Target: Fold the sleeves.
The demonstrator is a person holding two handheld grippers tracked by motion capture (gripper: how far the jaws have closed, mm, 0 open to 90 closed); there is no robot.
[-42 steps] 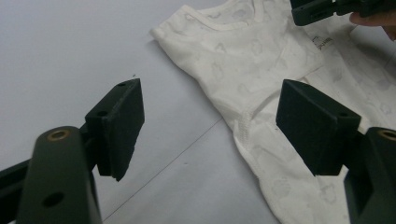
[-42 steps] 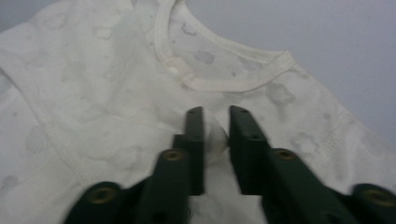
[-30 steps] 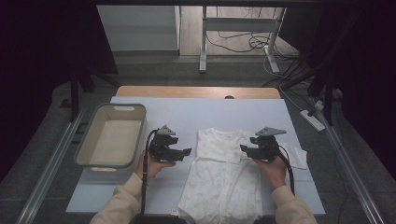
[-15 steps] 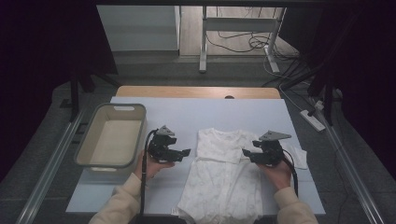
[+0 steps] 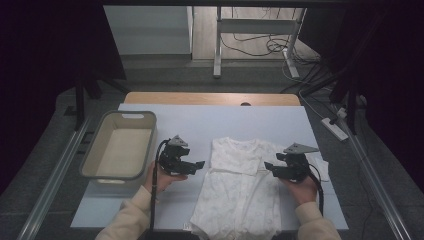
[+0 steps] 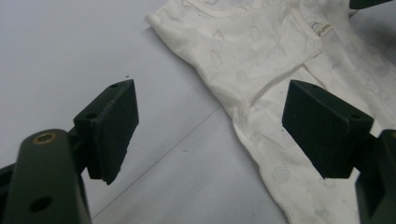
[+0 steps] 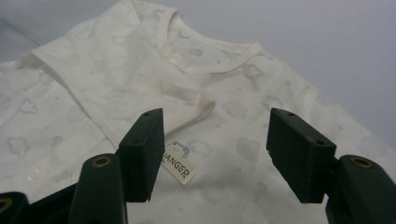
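A: Both hands at the near half of the table (image 5: 150, 215), and the white garment (image 5: 240, 195) lies flat between them, its hem at the near edge, its neckline toward the middle.

B: The left hand-held gripper (image 5: 196, 165) hovers just off the garment's left side, jaws wide, nothing between them. They've just been opening a touch further; in the left gripper view only bare table shows in the gap, with the sleeve seam beside it.

A: The right hand-held gripper (image 5: 268, 167)?

B: It has slid outward from a second ago, toward the garment's right edge. Jaws have been parting too, now fairly wide and not pressing on cloth. In the right gripper view the label (image 7: 177, 166) and folded-in sleeve (image 7: 154, 100) lie just beyond the pads (image 7: 144, 149).

A: So that's a release?

B: I'd say so: the right sleeve looks folded in and let go. The left sleeve seems next. The basket (image 5: 90, 165) waits at the left edge.
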